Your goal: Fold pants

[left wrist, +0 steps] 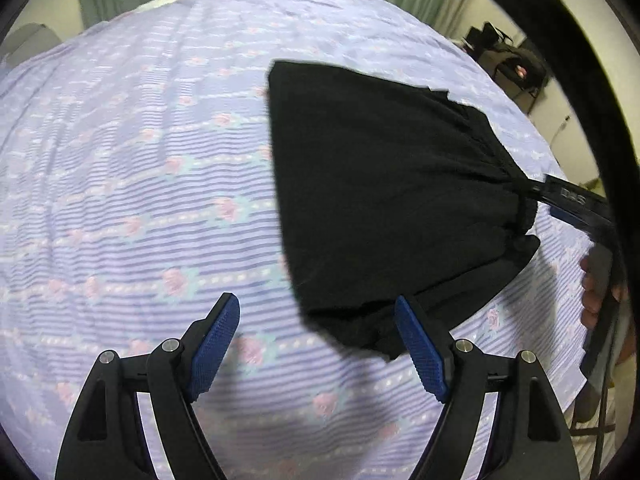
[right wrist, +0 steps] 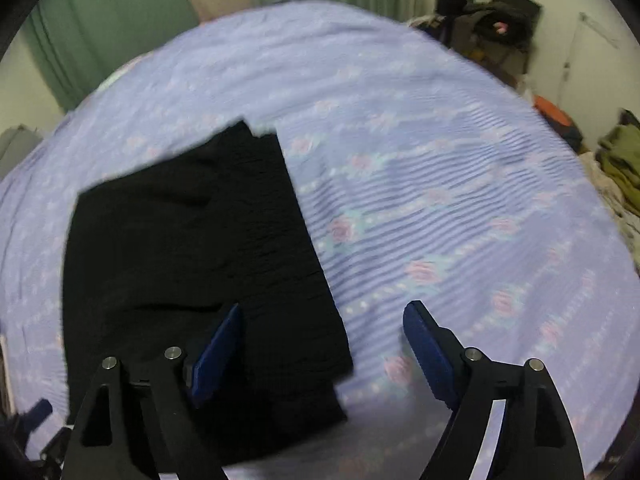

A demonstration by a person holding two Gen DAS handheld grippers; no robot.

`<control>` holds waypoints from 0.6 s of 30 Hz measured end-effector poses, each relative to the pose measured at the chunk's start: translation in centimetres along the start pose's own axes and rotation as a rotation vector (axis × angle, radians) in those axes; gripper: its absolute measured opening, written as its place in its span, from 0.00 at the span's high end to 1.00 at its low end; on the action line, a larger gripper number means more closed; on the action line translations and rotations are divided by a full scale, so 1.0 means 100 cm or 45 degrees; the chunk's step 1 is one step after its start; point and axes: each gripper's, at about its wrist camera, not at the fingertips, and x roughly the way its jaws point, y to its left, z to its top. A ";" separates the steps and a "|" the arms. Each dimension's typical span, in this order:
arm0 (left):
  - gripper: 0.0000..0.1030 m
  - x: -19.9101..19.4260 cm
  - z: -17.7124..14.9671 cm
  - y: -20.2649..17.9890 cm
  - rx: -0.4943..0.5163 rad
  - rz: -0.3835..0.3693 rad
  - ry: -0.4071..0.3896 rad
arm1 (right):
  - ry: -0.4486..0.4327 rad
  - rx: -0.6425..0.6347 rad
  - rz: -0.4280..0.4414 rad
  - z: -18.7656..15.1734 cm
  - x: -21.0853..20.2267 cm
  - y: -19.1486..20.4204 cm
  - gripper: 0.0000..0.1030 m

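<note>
The black pants (left wrist: 384,184) lie folded into a compact stack on the lilac flowered bedspread (left wrist: 132,184). My left gripper (left wrist: 316,324) is open and empty, just left of the stack's near corner. The right gripper (left wrist: 576,204) shows at the stack's right edge in the left wrist view. In the right wrist view the pants (right wrist: 192,248) lie at lower left, and my right gripper (right wrist: 322,332) is open, its left finger over the cloth and its right finger over the bedspread (right wrist: 440,184).
Green curtains (right wrist: 100,28) hang behind the bed. A dark cluttered stand (right wrist: 492,28) sits at the far right. Olive and orange clothes (right wrist: 616,156) are piled at the right edge. A hand (left wrist: 592,292) holds the right gripper.
</note>
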 end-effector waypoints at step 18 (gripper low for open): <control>0.21 -0.164 -0.028 0.040 -0.076 0.135 -0.189 | -0.163 -0.126 0.284 -0.091 -0.186 0.075 0.19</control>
